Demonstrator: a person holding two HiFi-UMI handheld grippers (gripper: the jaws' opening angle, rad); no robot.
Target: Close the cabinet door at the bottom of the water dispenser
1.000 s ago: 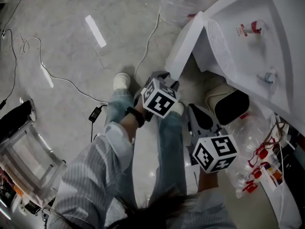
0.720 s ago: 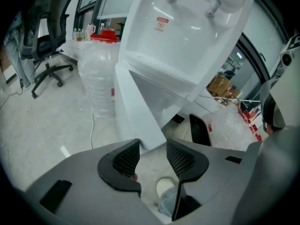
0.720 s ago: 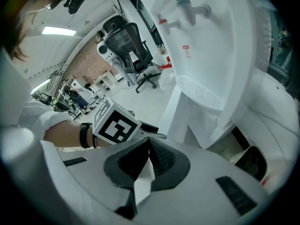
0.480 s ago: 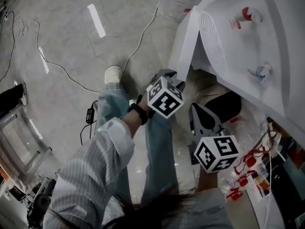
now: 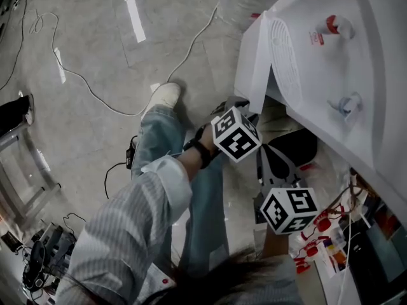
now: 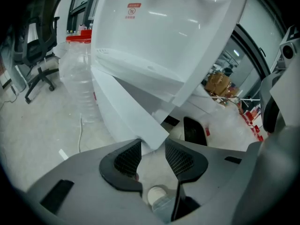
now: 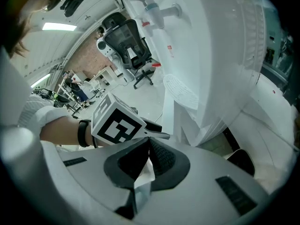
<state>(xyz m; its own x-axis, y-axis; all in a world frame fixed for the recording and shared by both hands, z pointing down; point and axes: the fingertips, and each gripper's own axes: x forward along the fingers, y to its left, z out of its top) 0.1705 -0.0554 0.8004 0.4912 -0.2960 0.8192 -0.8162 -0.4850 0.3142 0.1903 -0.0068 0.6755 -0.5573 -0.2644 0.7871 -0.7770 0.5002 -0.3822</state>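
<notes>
Closing slightly, left gripper (image 6: 152, 145) straddles cabinet door (image 6: 124, 104); right gripper (image 7: 149, 142) clamped.

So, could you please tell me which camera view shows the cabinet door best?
The left gripper view: the cabinet door crosses the middle, swung open, its corner by the fingers. The head view shows it from above; the right gripper view shows only a narrow strip.

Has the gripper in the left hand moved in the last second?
Yes. In the head view the left gripper has shifted right, closer to the dispenser's red tap. Its fingers have just closed slightly but are still apart, gripping nothing.
</notes>
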